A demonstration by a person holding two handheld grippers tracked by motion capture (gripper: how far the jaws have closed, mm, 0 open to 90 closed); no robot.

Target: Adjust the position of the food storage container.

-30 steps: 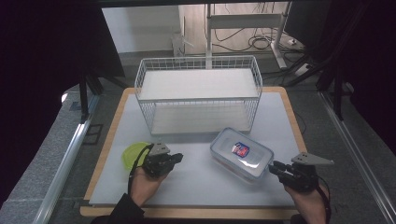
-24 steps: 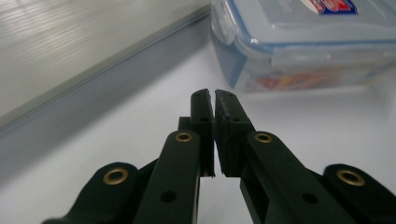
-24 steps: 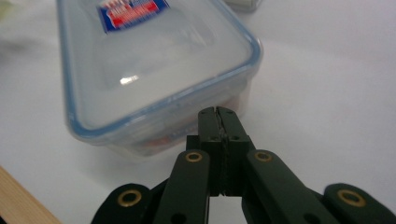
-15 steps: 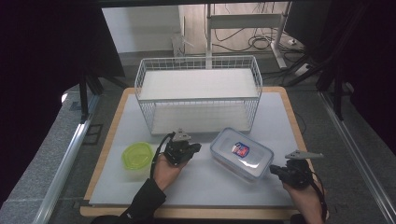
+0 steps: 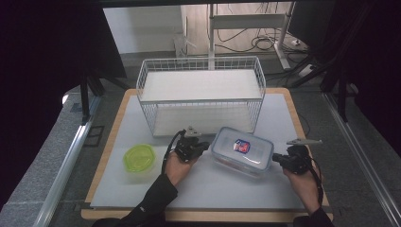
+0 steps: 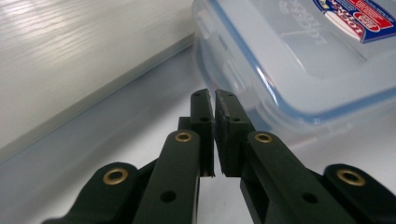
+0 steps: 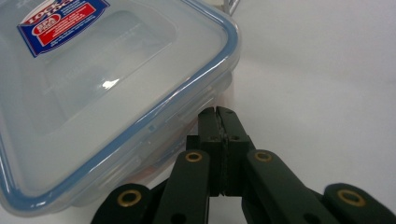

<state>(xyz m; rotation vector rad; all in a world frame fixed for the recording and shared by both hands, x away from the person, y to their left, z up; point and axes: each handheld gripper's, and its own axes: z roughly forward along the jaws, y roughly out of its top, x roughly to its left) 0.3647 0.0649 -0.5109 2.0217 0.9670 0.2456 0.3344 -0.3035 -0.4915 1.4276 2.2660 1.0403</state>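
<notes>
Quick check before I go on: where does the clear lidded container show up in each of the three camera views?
High view: clear container sits right of centre on the table, in front of the wire basket, between the two grippers.
Left gripper view: upper right, just beyond the shut jaws.
Right gripper view: left and centre, beside the shut jaws.
Shared landmark: red and blue lid label.
</notes>
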